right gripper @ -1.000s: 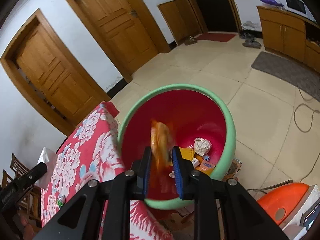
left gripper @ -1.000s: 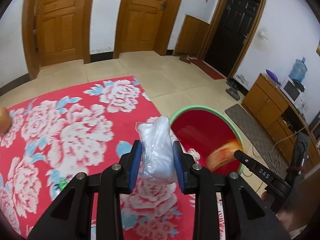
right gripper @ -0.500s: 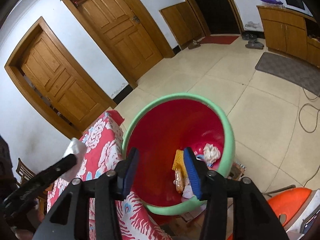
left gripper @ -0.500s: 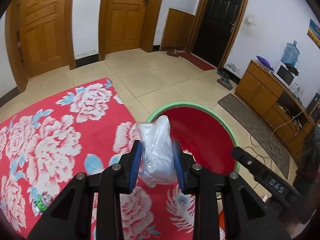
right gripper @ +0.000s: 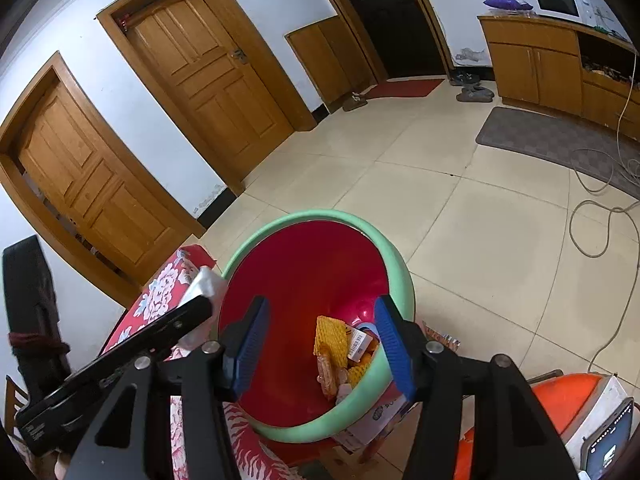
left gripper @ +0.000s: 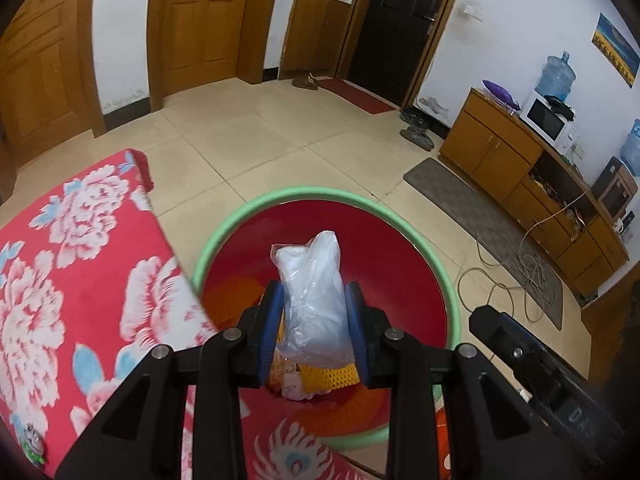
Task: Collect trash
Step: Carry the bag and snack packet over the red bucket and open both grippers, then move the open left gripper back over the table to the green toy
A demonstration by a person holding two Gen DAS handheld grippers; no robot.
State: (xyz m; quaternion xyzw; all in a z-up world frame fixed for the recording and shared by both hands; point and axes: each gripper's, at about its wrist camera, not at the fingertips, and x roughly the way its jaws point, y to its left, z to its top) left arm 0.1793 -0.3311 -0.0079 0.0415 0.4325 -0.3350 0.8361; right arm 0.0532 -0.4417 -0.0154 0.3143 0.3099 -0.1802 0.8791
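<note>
One bag over one bin

Our left tongs (left gripper: 313, 330) pinch the single white plastic bag (left gripper: 314, 300), long axis upright, above the red bin (left gripper: 280, 204); our right tongs (right gripper: 318, 346), jaws just opening, gape empty over it.

Tiled floor (right gripper: 460, 220) bears red bin (right gripper: 312, 276), grey mat (right gripper: 560, 140).

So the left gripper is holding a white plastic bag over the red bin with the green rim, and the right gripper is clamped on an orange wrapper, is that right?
Not quite. The right gripper holds nothing: its jaws have just been opening and stand apart, empty, in the right wrist view. The orange wrapper lies inside the red bin. The rest is right: the left gripper holds the white plastic bag over the bin.
</note>
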